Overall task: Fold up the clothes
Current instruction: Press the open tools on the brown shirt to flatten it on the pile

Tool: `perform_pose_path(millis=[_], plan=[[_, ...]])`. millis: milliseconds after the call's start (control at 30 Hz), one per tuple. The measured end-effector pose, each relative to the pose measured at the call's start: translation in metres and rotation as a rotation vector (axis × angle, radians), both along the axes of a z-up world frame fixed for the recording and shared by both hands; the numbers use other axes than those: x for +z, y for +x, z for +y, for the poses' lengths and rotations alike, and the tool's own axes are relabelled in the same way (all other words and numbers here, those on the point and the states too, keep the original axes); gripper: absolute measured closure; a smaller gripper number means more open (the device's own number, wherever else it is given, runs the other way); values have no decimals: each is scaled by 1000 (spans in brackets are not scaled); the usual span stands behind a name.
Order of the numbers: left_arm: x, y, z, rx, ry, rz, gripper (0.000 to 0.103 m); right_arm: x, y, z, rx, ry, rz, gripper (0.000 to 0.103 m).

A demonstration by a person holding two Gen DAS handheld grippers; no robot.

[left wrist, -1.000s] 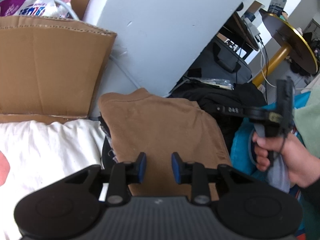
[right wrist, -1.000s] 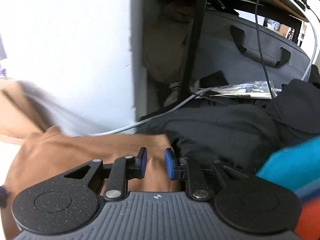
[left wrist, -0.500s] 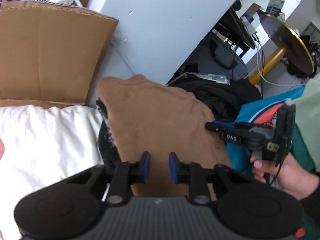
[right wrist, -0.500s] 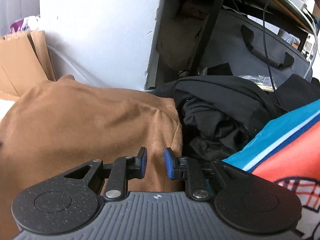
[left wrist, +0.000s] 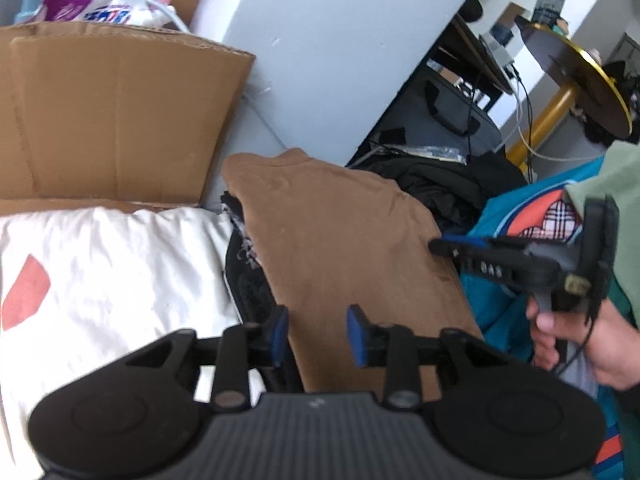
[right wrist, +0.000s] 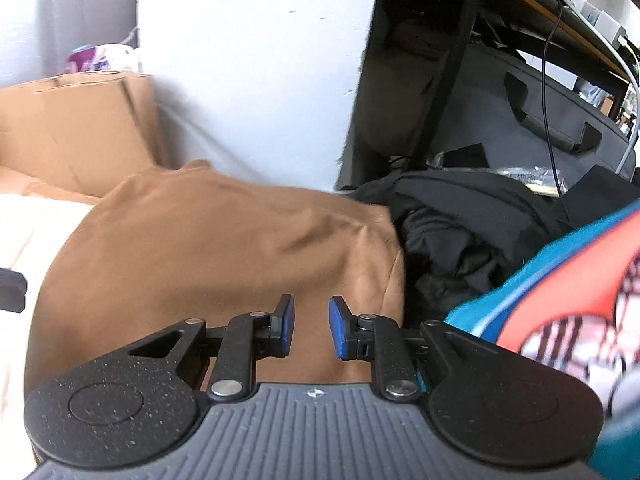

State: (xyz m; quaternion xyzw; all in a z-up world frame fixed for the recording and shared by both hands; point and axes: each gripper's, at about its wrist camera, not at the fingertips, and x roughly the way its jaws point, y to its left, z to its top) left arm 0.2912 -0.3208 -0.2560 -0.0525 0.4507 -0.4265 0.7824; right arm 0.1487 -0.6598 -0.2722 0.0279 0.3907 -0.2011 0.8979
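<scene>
Nearest, the left gripper (left wrist: 316, 334) hovers over the near edge of the folded brown garment (left wrist: 344, 248), its jaws just widened and gripping nothing, probably releasing a finished fold. The right gripper (right wrist: 311, 326) hangs part-open and empty above the same garment, which lies between a white cloth (left wrist: 104, 276) and black clothes (right wrist: 460, 236), likely stacked there as done.

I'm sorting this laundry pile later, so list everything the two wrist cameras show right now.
brown garment: one, brown, folded, middle of the pile
white cloth: one, white with a pink patch, left of the brown garment
black clothes: a heap, black, behind and right of the brown garment
teal garment: one, teal and orange with a checked patch, far right
cardboard: one sheet, brown, leaning behind the white cloth
grey bag: one, dark grey, under the desk at the back
round table: one, dark top, yellow leg, far back
left gripper: black, blue pads, open above the brown garment, jaws just opened wider
right gripper: black, blue pads, open, empty
hand: one, holding the right gripper's handle
</scene>
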Motion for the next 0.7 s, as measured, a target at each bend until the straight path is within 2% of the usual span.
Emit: perform_pose_path(millis=[167,367,500,700], plan=[[-16,-14,2,2,0,54,64,-8,-25,14,8,40,-7,77],[-40,-30,5,1,3,123,65,-32,-55,26,20,52,41,76],[-55,-40,5,-22,9,174,66,-40,-75,23,-15,70,34,61],[-75,-57,12,-48,-1,213,69,-49,-98,18,-63,106,42,59]])
